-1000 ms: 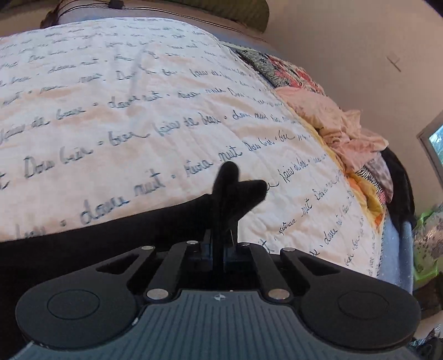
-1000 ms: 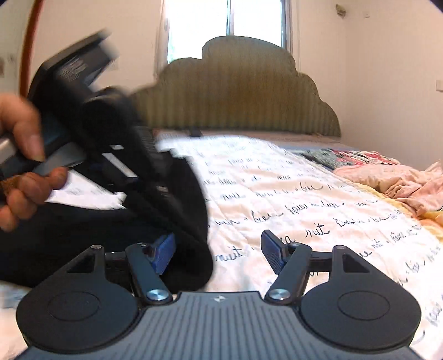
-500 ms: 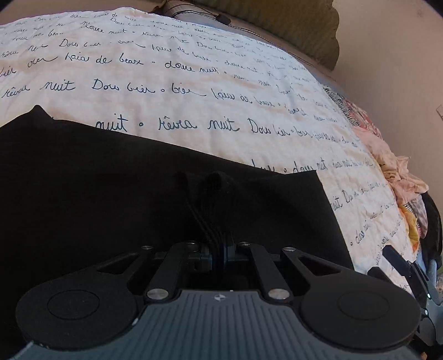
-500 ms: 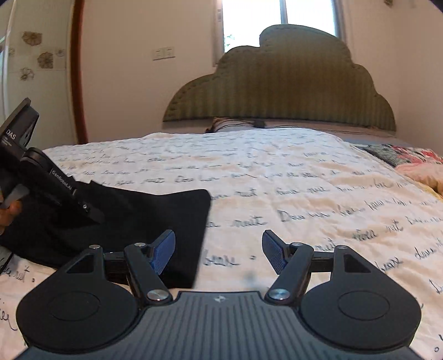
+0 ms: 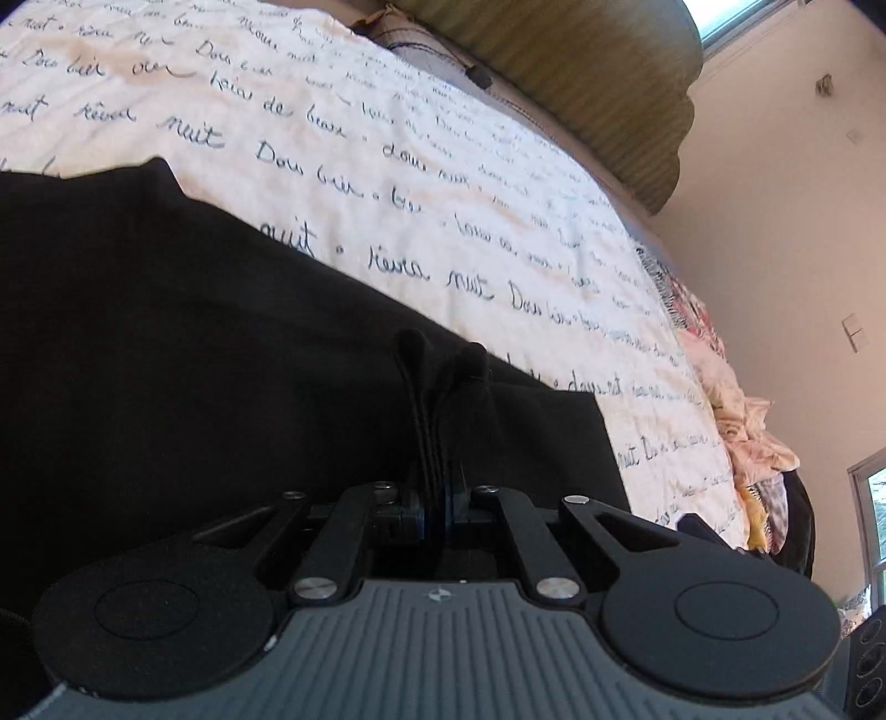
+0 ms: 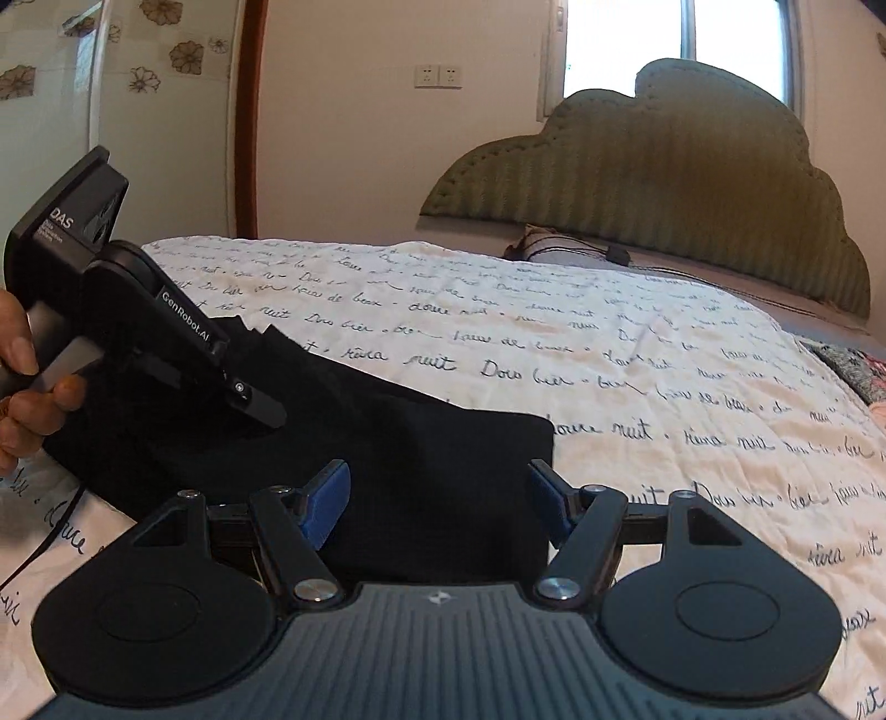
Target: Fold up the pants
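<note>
Cream walls and a bright window close the far side of our bedroom; below them a scalloped, olive-green padded headboard rises over the bed; a cream quilted bedspread printed with dark cursive writing covers the mattress, and a heap of pink and patterned clothes lies along its right edge; the black fabric pants lie folded on the near left part of the bedspread, their right edge straight and their far corner pointing toward the headboard; our right gripper hovers low over the near edge of the pants with its blue-padded fingers spread wide and nothing between them; our left gripper is pinched tight on a bunched ridge of the pants, which stands up between its closed fingers.
</note>
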